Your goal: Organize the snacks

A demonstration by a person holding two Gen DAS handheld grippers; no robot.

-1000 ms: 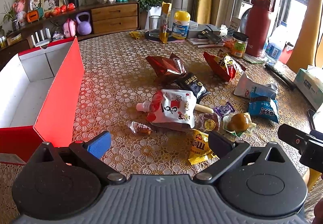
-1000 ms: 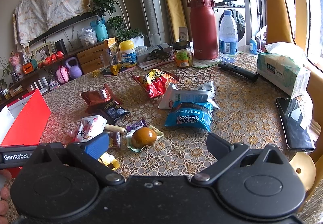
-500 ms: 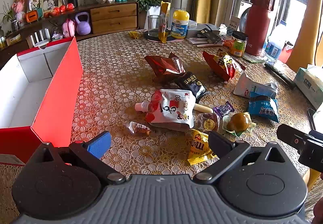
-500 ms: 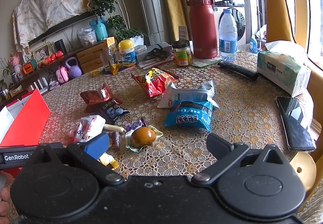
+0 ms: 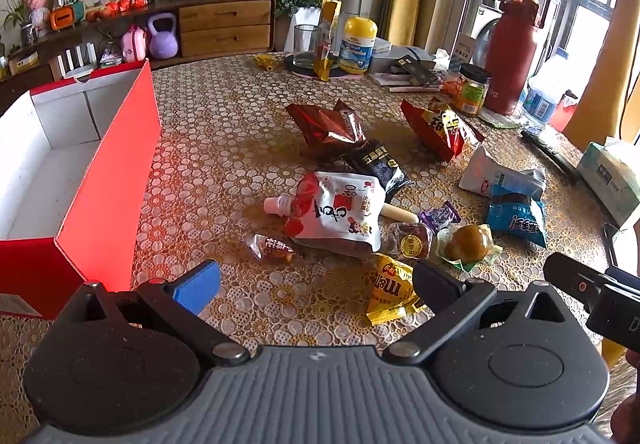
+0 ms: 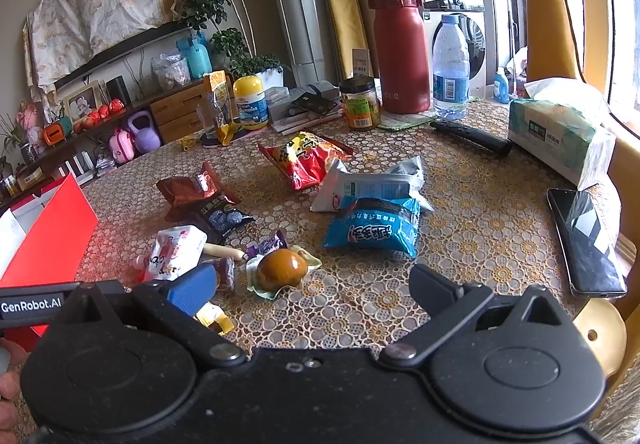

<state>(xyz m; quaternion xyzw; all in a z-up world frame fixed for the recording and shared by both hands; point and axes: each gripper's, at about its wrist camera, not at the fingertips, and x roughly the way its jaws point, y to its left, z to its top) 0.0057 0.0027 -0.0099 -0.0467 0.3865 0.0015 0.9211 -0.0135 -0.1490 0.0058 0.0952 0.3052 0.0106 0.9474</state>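
Note:
Several snack packets lie scattered mid-table: a white spouted pouch (image 5: 340, 210), a dark red foil bag (image 5: 326, 124), a black packet (image 5: 378, 166), a red chip bag (image 5: 442, 128), a blue packet (image 6: 372, 226), a white bag (image 6: 370, 184), a wrapped brown egg (image 6: 282, 268) and a yellow candy packet (image 5: 390, 292). An open red box (image 5: 100, 180) with a white inside stands at the left. My left gripper (image 5: 316, 282) hovers open just short of the pile, holding nothing. My right gripper (image 6: 314, 284) is open too, near the egg.
At the table's back stand a red flask (image 6: 400, 48), a water bottle (image 6: 450, 68), a jar (image 6: 360, 102), a yellow-capped tub (image 5: 358, 44) and a glass (image 5: 306, 46). A tissue box (image 6: 560, 132), a phone (image 6: 586, 240) and a black remote (image 6: 472, 136) lie right.
Both grippers have crept slightly forward toward the snack pile. Nothing on the table has moved, and both stay open.

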